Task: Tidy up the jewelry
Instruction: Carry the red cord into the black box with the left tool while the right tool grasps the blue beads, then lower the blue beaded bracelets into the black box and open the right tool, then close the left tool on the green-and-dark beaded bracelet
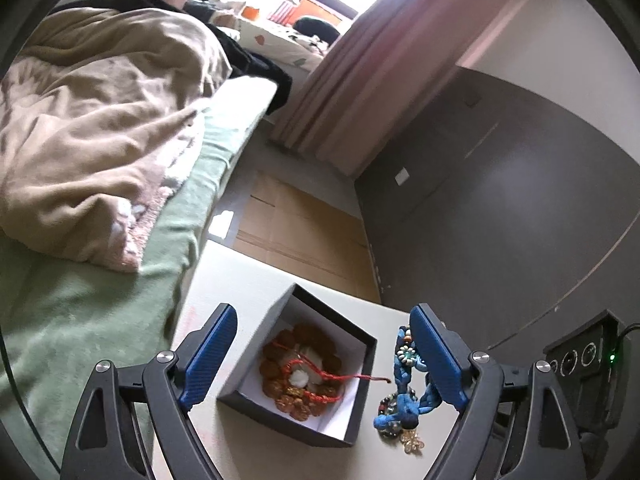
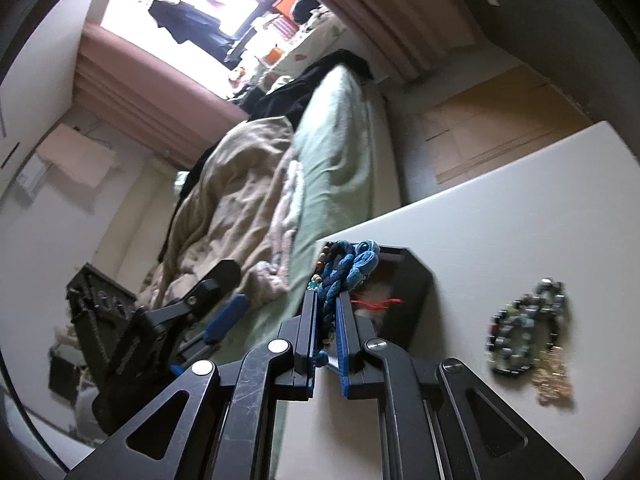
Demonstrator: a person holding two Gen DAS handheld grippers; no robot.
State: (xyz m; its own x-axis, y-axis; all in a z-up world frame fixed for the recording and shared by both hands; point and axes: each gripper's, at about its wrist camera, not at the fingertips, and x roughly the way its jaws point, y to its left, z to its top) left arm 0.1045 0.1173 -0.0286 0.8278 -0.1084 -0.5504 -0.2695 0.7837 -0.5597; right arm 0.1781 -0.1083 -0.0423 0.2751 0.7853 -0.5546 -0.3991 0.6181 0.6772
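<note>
Left wrist view: the left gripper stands with its 2 blue-padded fingers spread wide at the lower part of the frame, and nothing is pressed between them. Between the fingers, on the pale counter, sits a square black cardboard box with a white lining. Inside it lies an amber-brown beaded bracelet tangled with a red cord whose end trails over the box's right wall. Just right of the box, partly behind the right finger, hangs a blue braided cord necklace with small beads and a flower charm. Below it, at the lower centre-right, sit dark beads and a pale gold cluster. A bed with a green sheet and a rumpled beige blanket fills the left of the frame.

Right wrist view: the right gripper is closed tight on the blue braided necklace, whose loops stick out above the fingertips at centre frame. Right behind it is the black box, with red cord showing inside. At the right of the frame a dark multicoloured beaded bracelet lies on the counter, well apart from the box. The left gripper shows at the lower left.
</note>
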